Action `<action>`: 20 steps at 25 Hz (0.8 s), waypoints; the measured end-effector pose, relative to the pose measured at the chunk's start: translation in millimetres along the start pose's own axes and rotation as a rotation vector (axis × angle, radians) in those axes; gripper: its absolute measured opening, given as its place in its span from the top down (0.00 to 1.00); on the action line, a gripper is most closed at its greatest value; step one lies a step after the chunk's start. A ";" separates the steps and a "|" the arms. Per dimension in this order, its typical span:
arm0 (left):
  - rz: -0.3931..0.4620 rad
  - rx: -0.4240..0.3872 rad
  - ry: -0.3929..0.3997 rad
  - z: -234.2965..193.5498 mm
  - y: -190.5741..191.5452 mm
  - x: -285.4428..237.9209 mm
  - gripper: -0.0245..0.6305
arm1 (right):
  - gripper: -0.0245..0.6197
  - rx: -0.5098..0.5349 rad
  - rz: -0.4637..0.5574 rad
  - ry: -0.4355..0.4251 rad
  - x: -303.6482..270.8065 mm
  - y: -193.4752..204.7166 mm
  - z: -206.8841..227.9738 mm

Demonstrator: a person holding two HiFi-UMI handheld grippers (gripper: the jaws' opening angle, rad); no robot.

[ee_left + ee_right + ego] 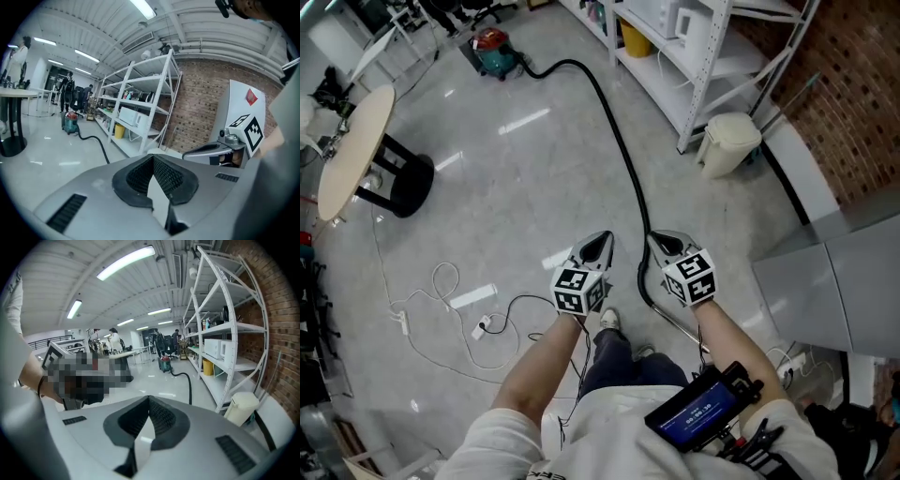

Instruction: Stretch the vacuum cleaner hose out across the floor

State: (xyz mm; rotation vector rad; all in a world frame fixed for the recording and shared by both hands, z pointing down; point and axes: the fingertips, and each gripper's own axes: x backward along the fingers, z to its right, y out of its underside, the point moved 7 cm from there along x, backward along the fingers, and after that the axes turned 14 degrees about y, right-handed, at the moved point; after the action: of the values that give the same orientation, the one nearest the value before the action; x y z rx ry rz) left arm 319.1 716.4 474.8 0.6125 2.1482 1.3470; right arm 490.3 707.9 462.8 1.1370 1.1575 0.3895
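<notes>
Hose (pixel 623 145): one. Vacuum cleaner (pixel 494 52): one. Left claw (pixel 599 243), right claw (pixel 665 243) closed.

Glossy grey floor (pixel 516 178); white shelving (pixel 710 42) against brick wall (pixel 862 94); round table (pixel 354 150) left; ceiling strip lights (pixel 126 261).

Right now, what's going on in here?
A person stands holding a gripper in each hand. The left gripper and right gripper are both shut and empty, held out above the floor. The black vacuum hose lies stretched along the floor from the vacuum cleaner to near the person's feet, and neither gripper touches it.
</notes>
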 end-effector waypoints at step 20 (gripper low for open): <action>0.199 -0.037 -0.163 138.0 -95.5 150.7 0.96 | 0.96 0.032 0.177 -0.003 167.8 -98.7 -92.4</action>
State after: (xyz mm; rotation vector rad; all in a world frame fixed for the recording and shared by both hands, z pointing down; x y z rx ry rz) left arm 284.3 864.6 308.4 0.9085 1.9697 1.3842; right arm 451.3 837.6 295.4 1.2717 1.0674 0.5065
